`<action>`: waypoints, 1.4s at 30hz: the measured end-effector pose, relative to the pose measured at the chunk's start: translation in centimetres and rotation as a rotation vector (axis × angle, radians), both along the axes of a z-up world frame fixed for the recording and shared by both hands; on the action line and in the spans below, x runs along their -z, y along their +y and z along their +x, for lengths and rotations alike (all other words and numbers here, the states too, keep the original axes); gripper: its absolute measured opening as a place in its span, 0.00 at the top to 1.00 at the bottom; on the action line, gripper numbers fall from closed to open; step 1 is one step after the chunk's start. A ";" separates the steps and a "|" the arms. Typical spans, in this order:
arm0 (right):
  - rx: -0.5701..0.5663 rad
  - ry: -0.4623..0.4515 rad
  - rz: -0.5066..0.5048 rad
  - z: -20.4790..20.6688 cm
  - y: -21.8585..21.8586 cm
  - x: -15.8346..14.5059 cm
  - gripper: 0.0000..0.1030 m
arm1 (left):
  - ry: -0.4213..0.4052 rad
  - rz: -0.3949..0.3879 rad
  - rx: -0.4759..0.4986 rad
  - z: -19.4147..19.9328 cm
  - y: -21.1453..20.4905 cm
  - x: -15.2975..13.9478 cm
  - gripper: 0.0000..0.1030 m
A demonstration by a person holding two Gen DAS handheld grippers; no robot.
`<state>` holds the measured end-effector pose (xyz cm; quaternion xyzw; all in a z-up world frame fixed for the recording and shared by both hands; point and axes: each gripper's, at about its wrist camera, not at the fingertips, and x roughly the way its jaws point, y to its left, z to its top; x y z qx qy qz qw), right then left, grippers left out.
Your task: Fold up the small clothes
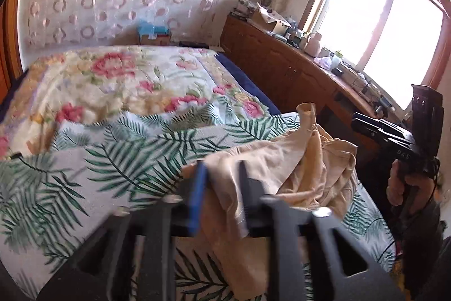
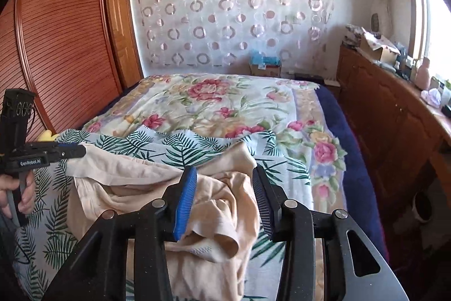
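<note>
A beige small garment (image 2: pixel 214 205) lies crumpled on the palm-leaf sheet (image 2: pixel 169 148) at the bed's near end; it also shows in the left wrist view (image 1: pixel 282 168). My left gripper (image 1: pixel 222 177) holds an edge of the garment between its fingers and lifts it; in the right wrist view it (image 2: pixel 76 151) is shut on the garment's left corner. My right gripper (image 2: pixel 224 182) is open, its jaws wide apart above the garment's bunched middle, holding nothing. In the left wrist view the right gripper (image 1: pixel 358 122) is at the right, beyond the garment.
A floral quilt (image 2: pixel 225 103) covers the far part of the bed. A wooden louvred wardrobe (image 2: pixel 62 47) stands on the left. A wooden cabinet (image 2: pixel 394 109) with clutter runs along the right under the window. Boxes (image 2: pixel 265 65) sit by the curtained wall.
</note>
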<state>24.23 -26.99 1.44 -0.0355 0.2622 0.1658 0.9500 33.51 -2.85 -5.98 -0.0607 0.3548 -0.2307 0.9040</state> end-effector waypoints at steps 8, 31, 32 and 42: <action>-0.045 0.063 -0.095 -3.2 -0.5 3.0 0.57 | -0.011 0.072 0.044 -3.1 1.1 0.6 0.27; -0.061 0.065 -0.093 5.5 -0.4 1.5 0.94 | 0.017 0.145 -0.081 4.6 0.1 2.8 0.27; -0.037 0.067 -0.093 6.1 -0.6 1.5 0.94 | 0.020 0.148 -0.097 5.2 0.5 2.9 0.27; 0.090 0.144 -0.086 8.1 0.8 1.6 0.63 | -0.047 0.190 -0.237 5.7 2.9 1.9 0.27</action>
